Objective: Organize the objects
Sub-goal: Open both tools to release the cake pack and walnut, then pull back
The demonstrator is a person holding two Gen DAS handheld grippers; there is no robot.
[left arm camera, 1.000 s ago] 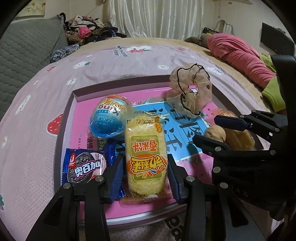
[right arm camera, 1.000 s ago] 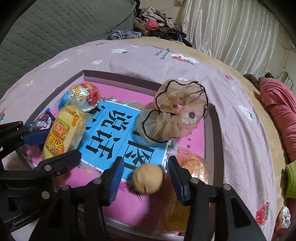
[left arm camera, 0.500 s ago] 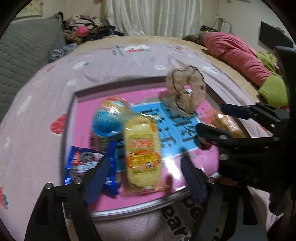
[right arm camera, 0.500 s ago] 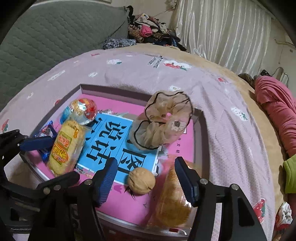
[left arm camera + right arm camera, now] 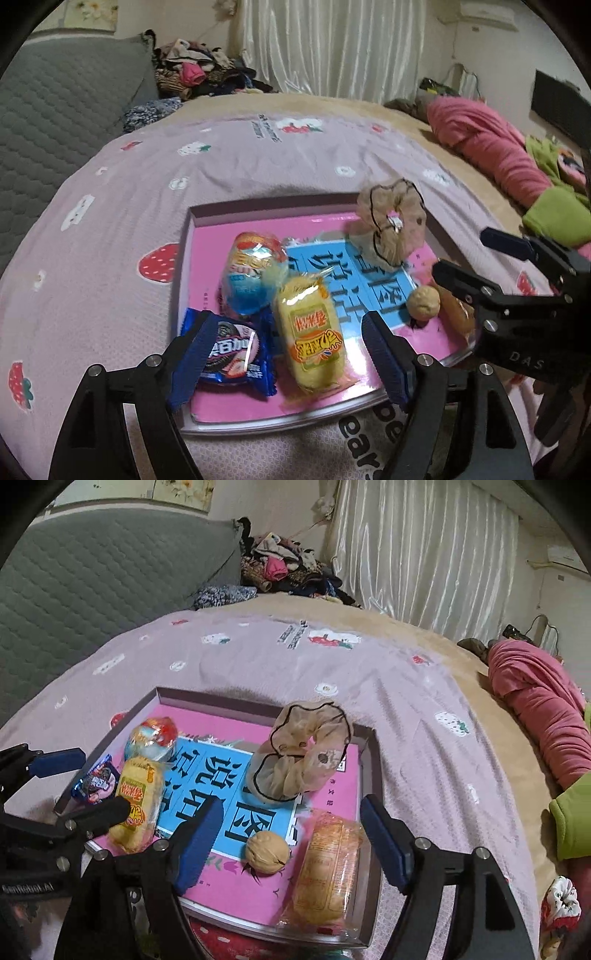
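Note:
A shallow tray [image 5: 192,221] with a pink floor and a blue printed sheet lies on the bed. In it are a yellow cake packet [image 5: 314,332], a blue cookie packet [image 5: 232,350], a blue egg-shaped snack [image 5: 255,273], a walnut [image 5: 266,851], a beige scrunchie [image 5: 303,757] and an orange bread packet [image 5: 328,871]. My left gripper [image 5: 288,325] hangs open above the cake packet, touching nothing. My right gripper [image 5: 291,805] is above the walnut and bread packet. Its jaws are opening and its pads are clear of both.
The bed's lilac strawberry-print sheet [image 5: 221,166] surrounds the tray. A grey quilted headboard [image 5: 92,583] stands at the left, with a clothes pile [image 5: 280,568] behind it. A pink blanket [image 5: 535,698] and green cloth [image 5: 554,218] lie at the right. White curtains [image 5: 424,546] hang behind.
Both grippers have opened wider and risen away from the tray. The left has let go of the yellow cake packet and the right of the walnut. Both things lie in the tray.

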